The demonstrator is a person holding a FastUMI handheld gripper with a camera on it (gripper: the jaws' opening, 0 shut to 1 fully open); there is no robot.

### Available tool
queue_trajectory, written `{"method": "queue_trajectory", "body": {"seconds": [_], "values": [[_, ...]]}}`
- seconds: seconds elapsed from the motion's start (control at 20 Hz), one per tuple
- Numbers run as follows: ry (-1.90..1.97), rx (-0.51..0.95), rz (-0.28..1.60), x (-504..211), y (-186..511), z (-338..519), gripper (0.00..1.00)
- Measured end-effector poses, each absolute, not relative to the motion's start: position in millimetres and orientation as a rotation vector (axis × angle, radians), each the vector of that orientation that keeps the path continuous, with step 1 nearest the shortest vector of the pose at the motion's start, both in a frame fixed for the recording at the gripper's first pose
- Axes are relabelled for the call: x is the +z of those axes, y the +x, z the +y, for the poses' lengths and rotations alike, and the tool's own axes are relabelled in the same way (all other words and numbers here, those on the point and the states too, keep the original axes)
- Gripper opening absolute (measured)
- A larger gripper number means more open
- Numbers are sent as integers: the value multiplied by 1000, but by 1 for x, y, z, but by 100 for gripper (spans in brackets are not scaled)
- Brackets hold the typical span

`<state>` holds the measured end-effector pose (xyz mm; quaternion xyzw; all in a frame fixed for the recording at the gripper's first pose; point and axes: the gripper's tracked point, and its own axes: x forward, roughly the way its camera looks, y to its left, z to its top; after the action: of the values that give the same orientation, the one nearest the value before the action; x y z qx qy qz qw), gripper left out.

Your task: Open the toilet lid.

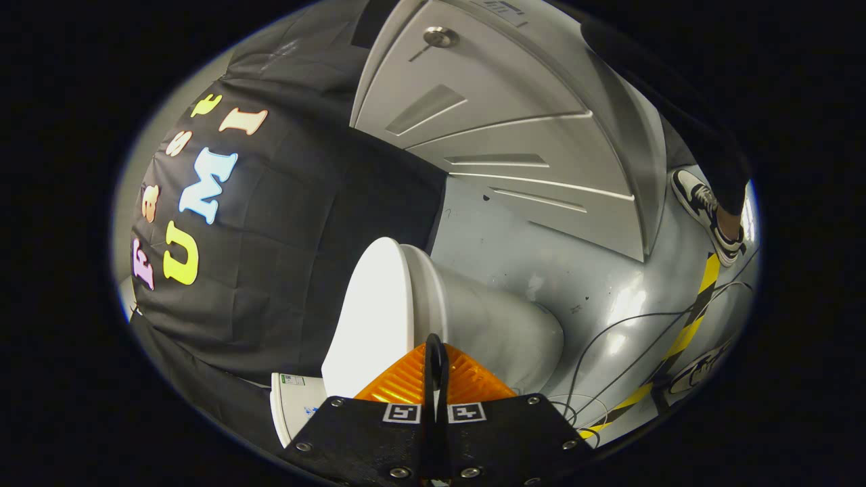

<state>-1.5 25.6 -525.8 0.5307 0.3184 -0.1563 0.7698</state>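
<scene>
Orange ribbed fingers (436, 379) lie pressed together, pinching nothing. Just ahead of them the glossy white plastic toilet lid (369, 318) seems still down on the white ceramic bowl (500, 331), so closed tips probably suit nudging under its edge.

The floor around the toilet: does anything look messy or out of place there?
Yes, slightly. Thin loose cables snake in loops across the grey floor beside the toilet, crossing the yellow-black tape. Nothing looks spilled or broken. The gripper has its orange fingers closed together, holding nothing.
</scene>
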Motion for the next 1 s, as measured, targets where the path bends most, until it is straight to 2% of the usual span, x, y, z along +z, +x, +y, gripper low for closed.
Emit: {"method": "queue_trajectory", "body": {"seconds": [0.75, 1.0], "values": [[953, -242, 635, -447, 8, 32, 0], [778, -156, 616, -408, 14, 45, 0]]}}
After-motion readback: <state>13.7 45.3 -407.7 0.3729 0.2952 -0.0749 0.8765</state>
